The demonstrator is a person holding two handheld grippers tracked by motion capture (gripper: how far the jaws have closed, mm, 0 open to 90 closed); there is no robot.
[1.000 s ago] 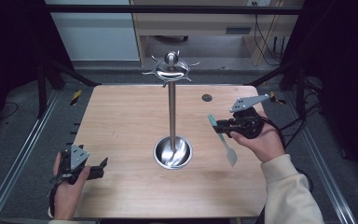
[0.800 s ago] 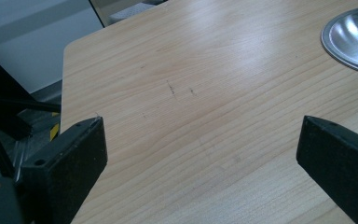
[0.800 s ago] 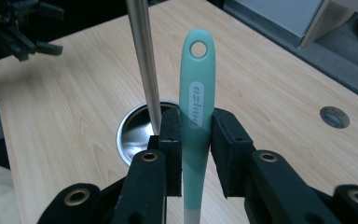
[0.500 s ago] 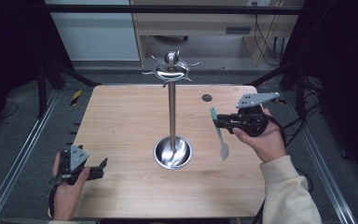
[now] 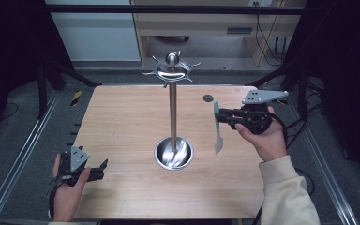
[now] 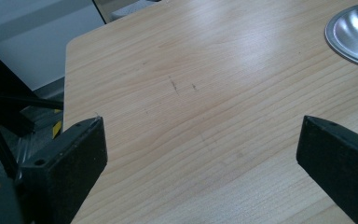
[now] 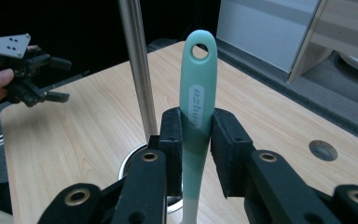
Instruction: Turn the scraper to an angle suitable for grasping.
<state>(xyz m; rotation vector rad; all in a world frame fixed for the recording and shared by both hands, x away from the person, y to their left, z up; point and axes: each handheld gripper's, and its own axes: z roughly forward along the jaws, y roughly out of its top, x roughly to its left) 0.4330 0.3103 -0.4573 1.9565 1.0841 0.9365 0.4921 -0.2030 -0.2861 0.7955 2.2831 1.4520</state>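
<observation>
The left claw [image 5: 101, 169] rests released at the near left corner of the counter [image 5: 122, 122], its jaws wide apart over bare wood. Between the claws rises the steel stand [image 5: 173, 117] from its round base. The right claw [image 5: 221, 117] is clenched on the mint-green utensil [image 5: 217, 129], held upright by its handle above the counter, just beside the stand's pole.

My own pads cover part of the green utensil's handle [image 7: 196, 100] in the right gripper view, and its lower end is cut off by the bottom edge. There the stand's pole [image 7: 137, 65] runs out the top. In my left gripper view the stand's base dish [image 6: 354, 32] is clipped at the right edge.
</observation>
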